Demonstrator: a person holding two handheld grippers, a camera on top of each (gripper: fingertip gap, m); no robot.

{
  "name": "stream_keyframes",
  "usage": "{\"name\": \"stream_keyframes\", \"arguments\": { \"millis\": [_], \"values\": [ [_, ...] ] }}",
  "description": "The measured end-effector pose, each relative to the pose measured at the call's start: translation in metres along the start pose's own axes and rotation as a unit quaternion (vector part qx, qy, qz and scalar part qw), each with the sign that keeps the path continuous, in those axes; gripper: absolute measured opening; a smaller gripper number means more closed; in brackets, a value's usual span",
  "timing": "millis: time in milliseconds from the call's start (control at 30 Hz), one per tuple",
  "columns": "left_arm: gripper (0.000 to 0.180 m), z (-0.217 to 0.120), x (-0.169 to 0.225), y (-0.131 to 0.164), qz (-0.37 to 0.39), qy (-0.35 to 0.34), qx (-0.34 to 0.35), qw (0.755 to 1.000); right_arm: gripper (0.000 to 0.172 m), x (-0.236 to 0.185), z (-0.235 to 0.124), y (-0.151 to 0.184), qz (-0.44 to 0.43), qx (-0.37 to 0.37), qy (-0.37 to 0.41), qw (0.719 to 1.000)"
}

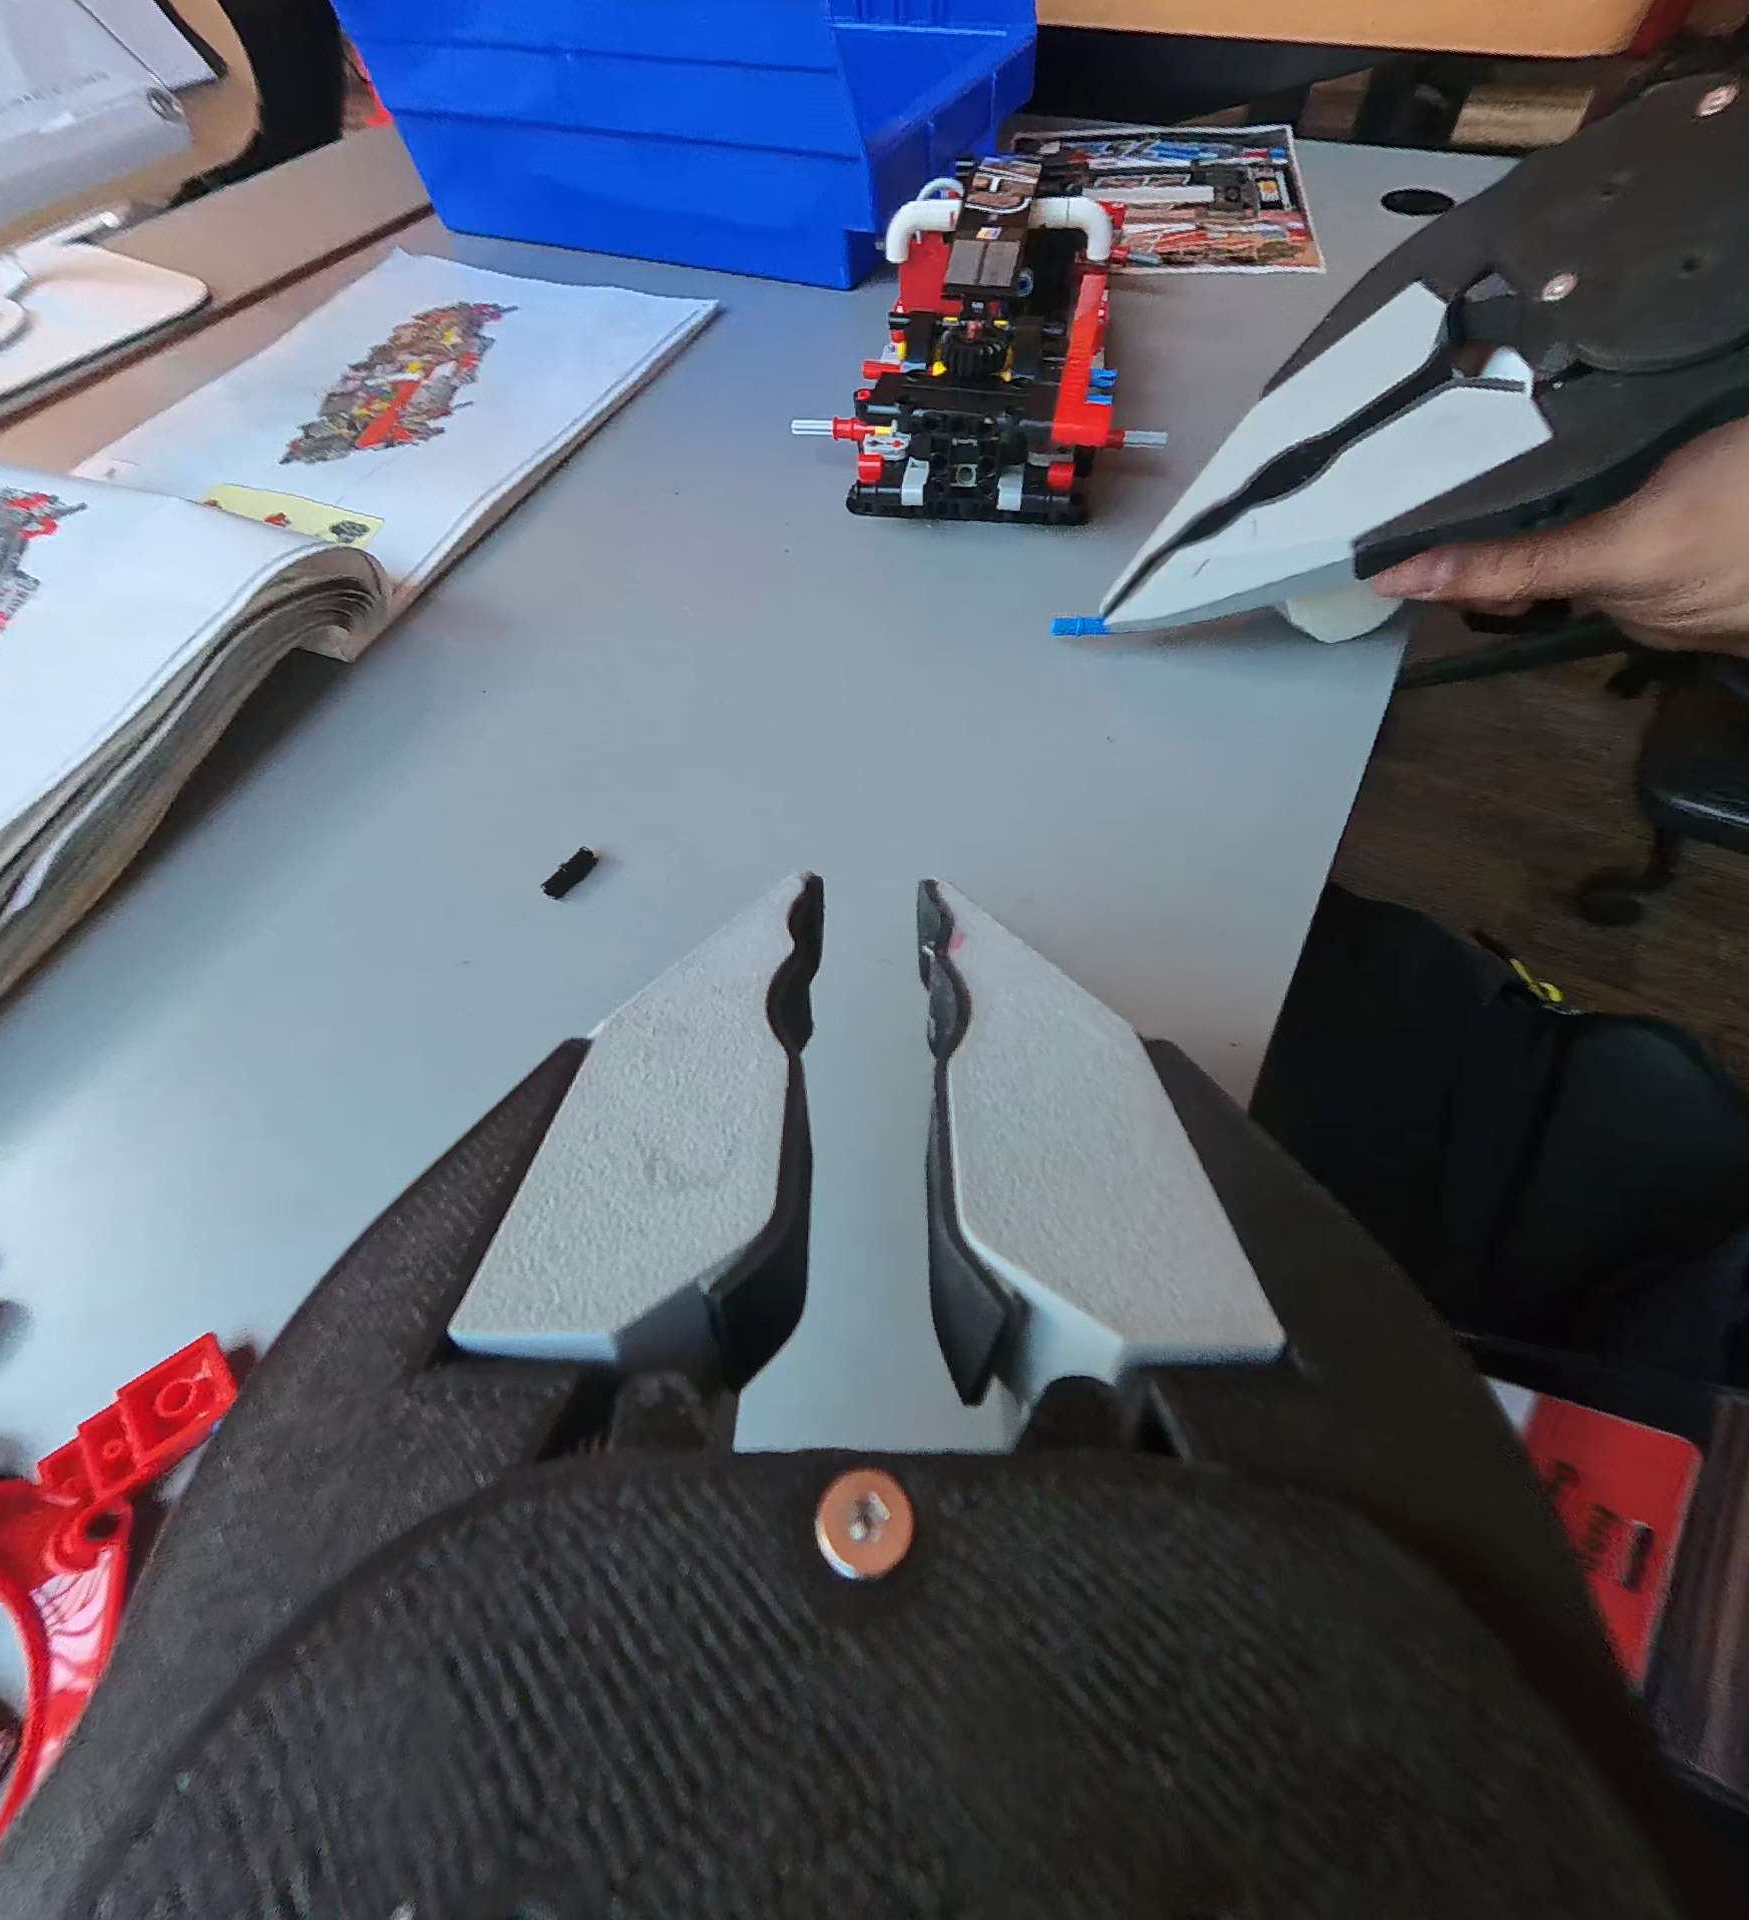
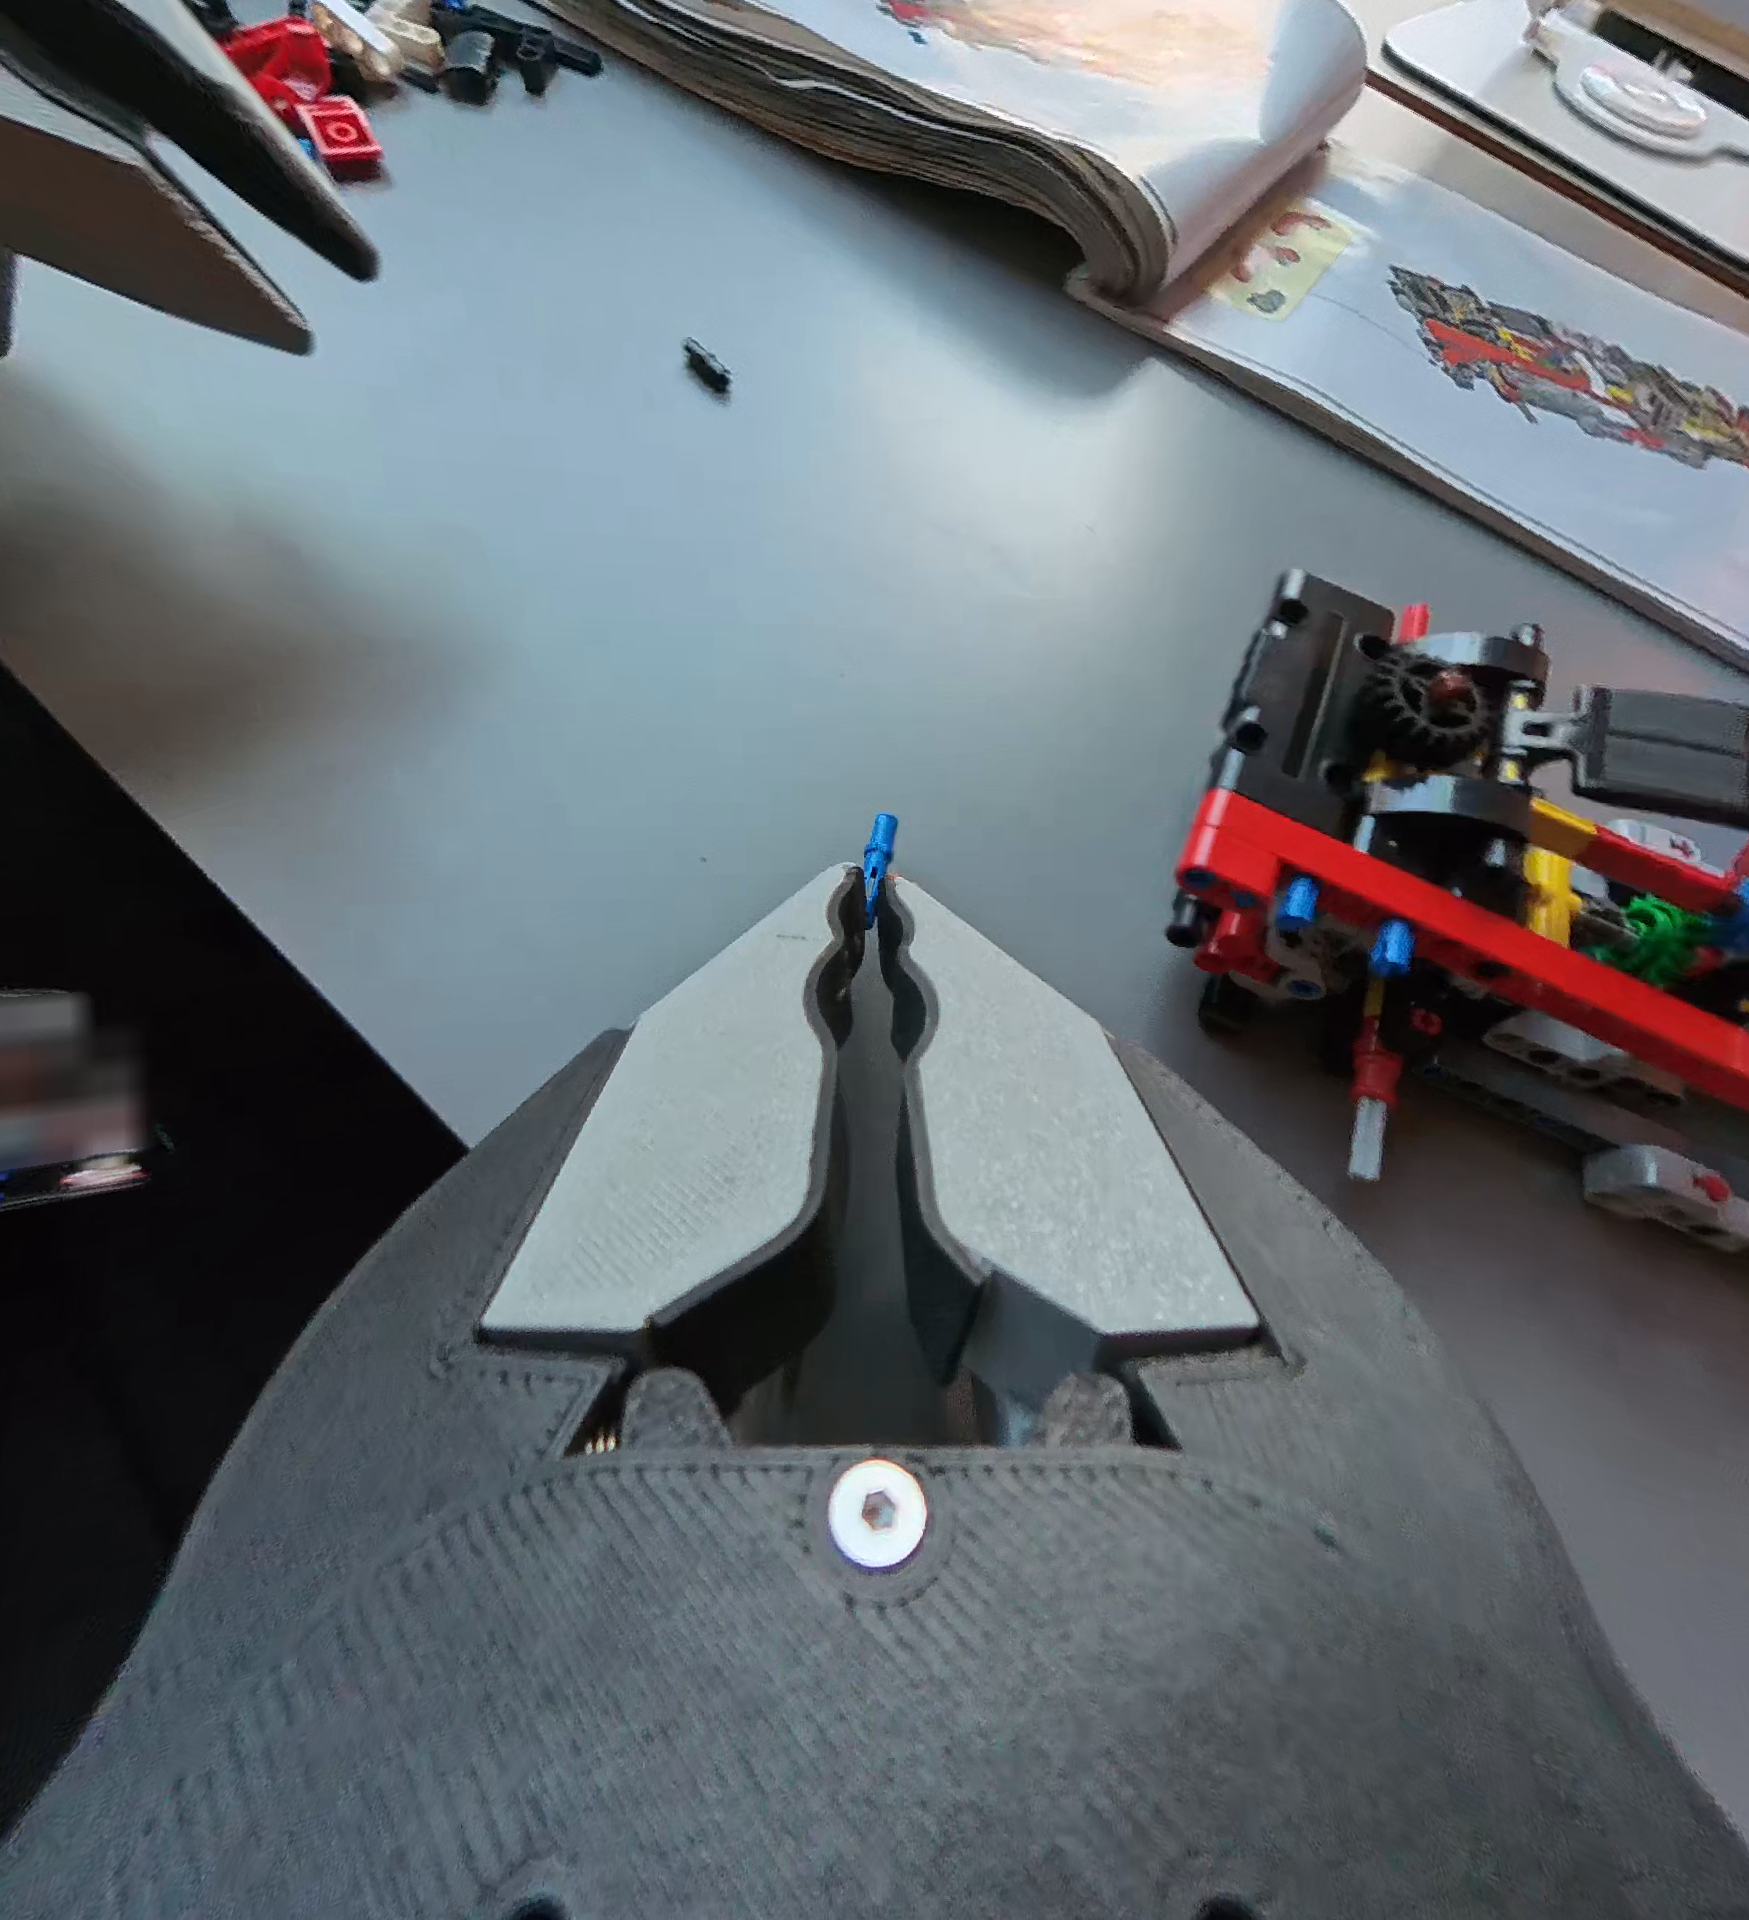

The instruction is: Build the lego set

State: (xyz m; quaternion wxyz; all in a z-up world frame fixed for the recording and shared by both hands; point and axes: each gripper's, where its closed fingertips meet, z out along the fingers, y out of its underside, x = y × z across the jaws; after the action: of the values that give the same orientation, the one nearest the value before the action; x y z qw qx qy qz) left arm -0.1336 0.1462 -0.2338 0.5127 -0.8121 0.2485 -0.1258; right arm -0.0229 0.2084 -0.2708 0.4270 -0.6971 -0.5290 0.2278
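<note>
Blue pin [image 2: 880, 852] clamped in right tool [image 2: 875, 883]; left tool [image 1: 870, 883] apart, bare.

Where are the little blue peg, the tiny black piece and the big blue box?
blue peg [image 2: 882, 840]: right wrist view, its free end past the gripper tips.
black piece [image 1: 569, 873]: left wrist view, its middle.
blue box [image 1: 662, 135]: left wrist view, front wall.

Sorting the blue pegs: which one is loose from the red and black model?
The blue peg pinched at the tip of the right claw, over the grey table. The other blue pegs are plugged into the model's red beam.
</note>
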Motion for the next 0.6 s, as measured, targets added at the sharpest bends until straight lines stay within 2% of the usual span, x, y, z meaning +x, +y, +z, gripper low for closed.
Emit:
{"name": "stream_keyframes", "arguments": {
  "millis": [67,200,300,433,600],
  "values": [
    [0.015,-0.002,-0.001,-0.002,-0.009,0.01,0.008,1.0,0.0,-0.01,0.0,-0.009,-0.011,0.013,-0.015,1.0],
    [0.004,-0.015,-0.023,-0.009,0.022,-0.046,0.047,0.998,0.0,-0.014,0.0,-0.032,-0.016,0.045,-0.012,0.999],
    [0.006,-0.016,-0.032,0.002,0.022,-0.045,0.017,0.999,0.0,-0.01,0.003,-0.039,-0.014,0.062,-0.009,0.998],
    [0.004,-0.019,-0.047,0.006,0.047,-0.073,0.009,0.996,0.0,-0.015,0.003,-0.06,0.005,0.09,-0.05,0.995],
    [0.007,-0.027,-0.059,0.011,0.015,-0.062,0.01,0.998,0.0,-0.009,0.021,-0.08,-0.029,0.088,-0.082,0.992]
  ]
}}
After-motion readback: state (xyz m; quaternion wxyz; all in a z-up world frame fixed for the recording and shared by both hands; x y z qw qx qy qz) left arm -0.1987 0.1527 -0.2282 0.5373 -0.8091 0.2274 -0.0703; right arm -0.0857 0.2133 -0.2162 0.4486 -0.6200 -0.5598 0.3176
